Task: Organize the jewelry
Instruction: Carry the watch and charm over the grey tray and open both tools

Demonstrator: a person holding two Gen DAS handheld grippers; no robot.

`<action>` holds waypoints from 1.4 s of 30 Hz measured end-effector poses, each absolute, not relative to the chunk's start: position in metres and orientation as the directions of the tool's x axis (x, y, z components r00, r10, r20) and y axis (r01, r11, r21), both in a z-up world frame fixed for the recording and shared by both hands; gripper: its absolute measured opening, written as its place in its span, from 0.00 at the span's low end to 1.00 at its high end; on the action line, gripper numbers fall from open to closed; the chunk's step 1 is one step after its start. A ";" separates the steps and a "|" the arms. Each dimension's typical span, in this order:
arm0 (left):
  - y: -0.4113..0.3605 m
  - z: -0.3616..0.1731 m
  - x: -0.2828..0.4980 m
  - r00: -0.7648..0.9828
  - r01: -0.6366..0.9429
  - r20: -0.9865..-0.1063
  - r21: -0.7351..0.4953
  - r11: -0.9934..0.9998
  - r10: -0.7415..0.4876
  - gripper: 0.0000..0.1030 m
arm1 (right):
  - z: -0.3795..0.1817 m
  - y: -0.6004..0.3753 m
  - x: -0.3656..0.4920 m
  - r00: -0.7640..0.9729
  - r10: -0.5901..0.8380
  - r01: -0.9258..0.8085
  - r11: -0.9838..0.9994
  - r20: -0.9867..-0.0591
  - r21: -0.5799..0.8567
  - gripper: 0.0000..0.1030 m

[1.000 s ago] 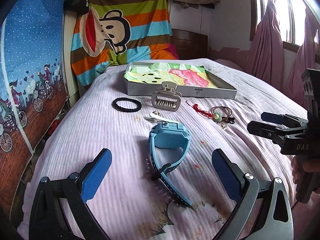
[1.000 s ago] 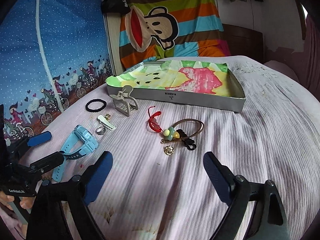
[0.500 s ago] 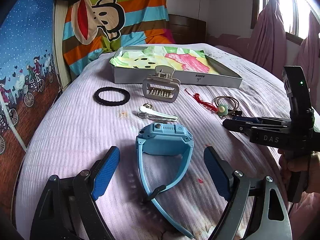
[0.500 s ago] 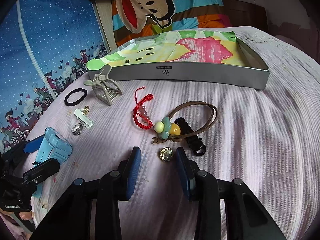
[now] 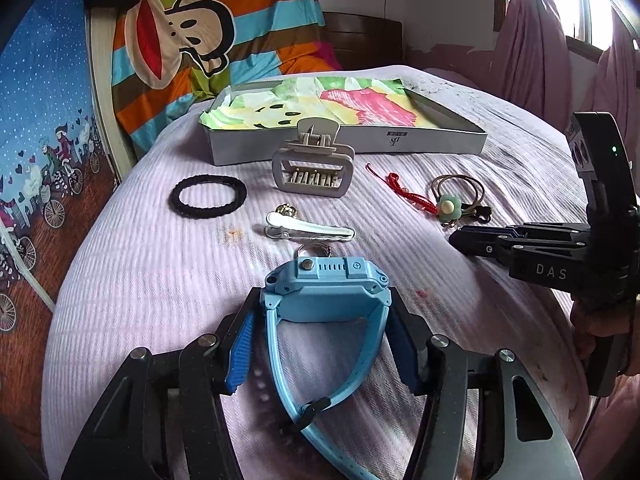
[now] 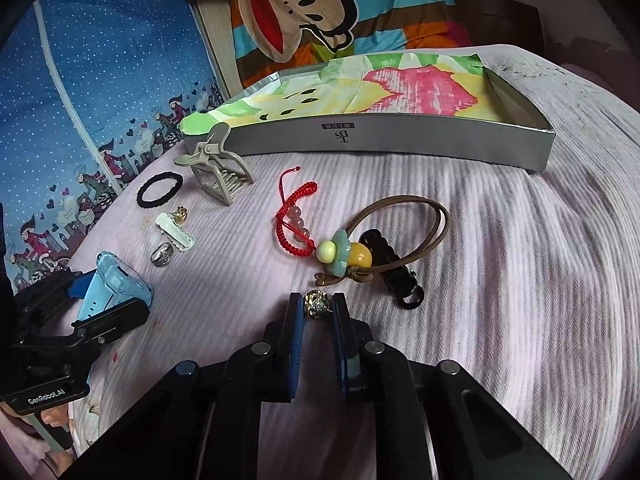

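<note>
My left gripper [image 5: 320, 340] is shut on the light blue watch [image 5: 326, 286], its pads against the watch body on the bed. In the right wrist view the watch [image 6: 116, 284] shows at the left in that gripper. My right gripper [image 6: 318, 306] is shut on a small gold stud earring [image 6: 317, 303] lying on the bedsheet. A grey shallow box [image 6: 400, 136] lined with bright paper stands behind. Between lie a red cord bracelet [image 6: 294, 220], a brown hair tie with a flower bead [image 6: 340, 258] and a black clip [image 6: 394, 272].
A beige claw clip [image 5: 314, 164], a black hair tie [image 5: 208, 196], a white hair clip [image 5: 310, 231], a second gold earring [image 5: 287, 211] and a silver ring [image 6: 162, 255] lie on the lilac sheet. A striped blanket hangs behind; the bed's left edge drops off.
Both grippers moved forward and closed: the left onto the blue watch, the right onto the gold earring.
</note>
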State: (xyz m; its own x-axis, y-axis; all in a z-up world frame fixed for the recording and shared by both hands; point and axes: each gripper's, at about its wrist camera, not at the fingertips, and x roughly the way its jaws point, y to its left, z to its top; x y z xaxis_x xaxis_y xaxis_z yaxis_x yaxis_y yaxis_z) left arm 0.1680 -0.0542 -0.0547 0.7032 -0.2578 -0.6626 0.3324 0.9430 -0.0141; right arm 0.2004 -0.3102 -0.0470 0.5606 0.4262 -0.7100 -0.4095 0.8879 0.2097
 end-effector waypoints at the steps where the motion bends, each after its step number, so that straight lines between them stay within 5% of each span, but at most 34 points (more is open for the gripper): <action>1: -0.055 -0.055 0.167 0.706 0.336 -0.659 -0.014 0.942 -0.261 0.51 | -0.046 -0.310 0.199 0.565 0.426 -0.411 0.888 -0.707 0.206 0.13; 21: -0.051 0.019 0.202 0.801 0.193 -0.558 -0.103 0.976 -0.217 0.51 | 0.017 -0.294 0.227 0.782 0.437 -0.460 0.886 -0.445 0.062 0.13; 32: -0.056 0.042 0.296 0.789 0.155 -0.579 -0.134 0.979 -0.204 0.51 | 0.014 -0.297 0.313 0.723 0.464 -0.470 0.874 -0.512 0.128 0.13; 42: -0.054 0.004 0.361 0.674 0.072 -0.716 -0.180 0.981 -0.181 0.51 | -0.009 -0.296 0.339 0.627 0.457 -0.468 0.869 -0.631 0.164 0.13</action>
